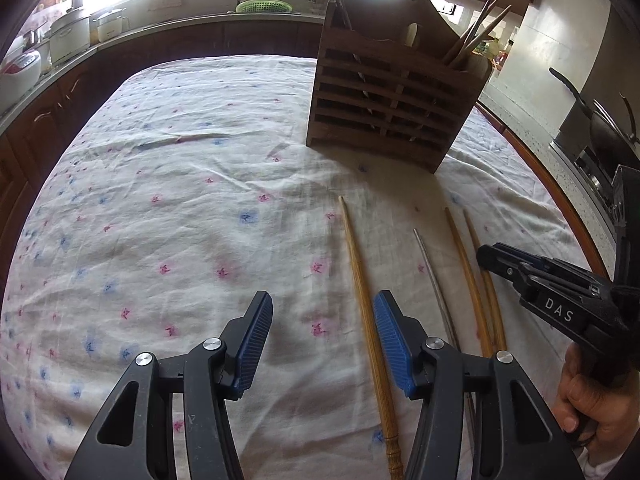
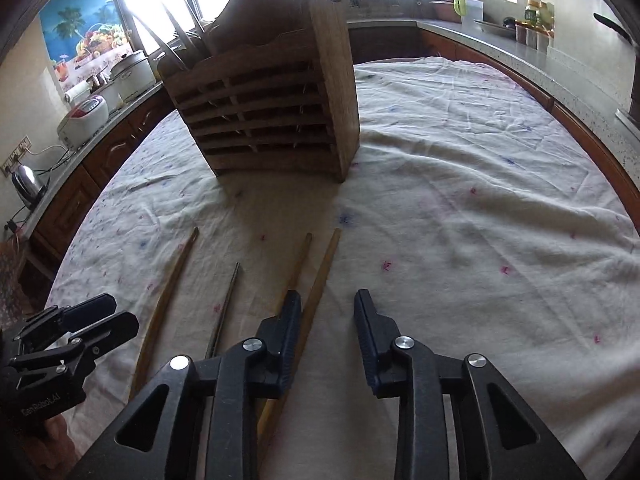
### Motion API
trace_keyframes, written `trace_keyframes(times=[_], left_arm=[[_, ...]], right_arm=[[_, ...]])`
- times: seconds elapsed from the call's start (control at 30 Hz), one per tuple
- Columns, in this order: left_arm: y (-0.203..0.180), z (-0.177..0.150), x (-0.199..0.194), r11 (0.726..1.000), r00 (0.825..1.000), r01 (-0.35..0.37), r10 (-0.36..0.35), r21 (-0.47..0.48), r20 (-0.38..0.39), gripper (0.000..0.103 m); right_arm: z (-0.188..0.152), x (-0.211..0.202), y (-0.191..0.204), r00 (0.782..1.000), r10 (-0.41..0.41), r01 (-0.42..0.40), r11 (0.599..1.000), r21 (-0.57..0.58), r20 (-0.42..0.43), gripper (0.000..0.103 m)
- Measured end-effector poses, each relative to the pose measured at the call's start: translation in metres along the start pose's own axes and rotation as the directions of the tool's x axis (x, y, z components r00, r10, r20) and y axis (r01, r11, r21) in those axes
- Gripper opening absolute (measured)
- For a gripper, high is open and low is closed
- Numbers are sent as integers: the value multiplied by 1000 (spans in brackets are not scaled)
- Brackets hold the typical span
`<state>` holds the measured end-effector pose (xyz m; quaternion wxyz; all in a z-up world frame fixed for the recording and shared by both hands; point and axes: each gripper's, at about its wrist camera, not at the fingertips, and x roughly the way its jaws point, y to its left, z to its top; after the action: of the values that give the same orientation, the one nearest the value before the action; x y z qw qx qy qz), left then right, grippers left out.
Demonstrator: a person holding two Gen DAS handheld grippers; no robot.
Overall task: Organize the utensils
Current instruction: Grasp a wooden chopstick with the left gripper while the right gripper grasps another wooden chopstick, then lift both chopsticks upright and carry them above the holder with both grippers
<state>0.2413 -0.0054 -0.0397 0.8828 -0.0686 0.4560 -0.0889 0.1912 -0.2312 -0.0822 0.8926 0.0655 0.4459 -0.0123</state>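
Cotton floral tablecloth (image 1: pixel 180 220) | wooden holder (image 1: pixel 392 100) upright | kitchen counter (image 1: pixel 160 24) behind | both grippers' fingers spread, empty

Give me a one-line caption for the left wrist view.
Open left gripper hovers beside a wooden chopstick on the floral tablecloth, slatted wooden holder beyond.

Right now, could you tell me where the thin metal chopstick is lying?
The thin metal chopstick lies flat on the floral tablecloth, in front of the slatted wooden utensil holder, between a lone wooden chopstick on its left and a wooden pair on its right.
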Motion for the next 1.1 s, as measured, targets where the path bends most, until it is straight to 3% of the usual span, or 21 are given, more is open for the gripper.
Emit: trace_keyframes(times=[0.07,0.17,0.27,0.4,0.63,0.7,0.77,0.8,0.83,0.97,1.1], left_arm=[[0,2,1,1000,1000,8,-8,-2,6,52],[-2,7,6,1000,1000,21,-21,6,3,52],[-9,17,18,999,1000,-11,11,35,-17,52],[-19,30,38,998,998,-13,17,59,-63,41],[-37,40,56,987,996,-70,77,143,-43,40],[-38,38,57,985,996,-82,87,153,-29,28],[-36,37,56,986,996,-79,84,145,-22,14],[-35,37,56,986,996,-83,87,143,-22,7],[-34,36,54,986,996,-83,87,143,-22,7],[-30,31,44,990,998,-59,61,124,-9,4],[-15,24,29,998,999,42,-42,47,-1,4]], right_arm=[[-3,-5,-5,1000,-13,12,1000,-9,-9,19],[-5,-11,-20,1000,-8,8,999,32,-12,19],[0,-9,-29,1000,-3,3,998,69,-8,22],[11,2,-24,1000,-22,22,998,62,0,22],[17,13,-11,999,-28,28,1000,14,28,23],[18,14,-11,999,-22,21,1000,9,29,22],[18,13,-14,999,-29,29,1000,10,28,11],[18,13,-15,999,-24,24,1000,17,28,11],[18,13,-17,999,-17,17,1000,25,29,9],[16,10,-20,999,15,-17,998,59,32,6],[12,-1,-19,998,42,-45,996,70,43,5]])
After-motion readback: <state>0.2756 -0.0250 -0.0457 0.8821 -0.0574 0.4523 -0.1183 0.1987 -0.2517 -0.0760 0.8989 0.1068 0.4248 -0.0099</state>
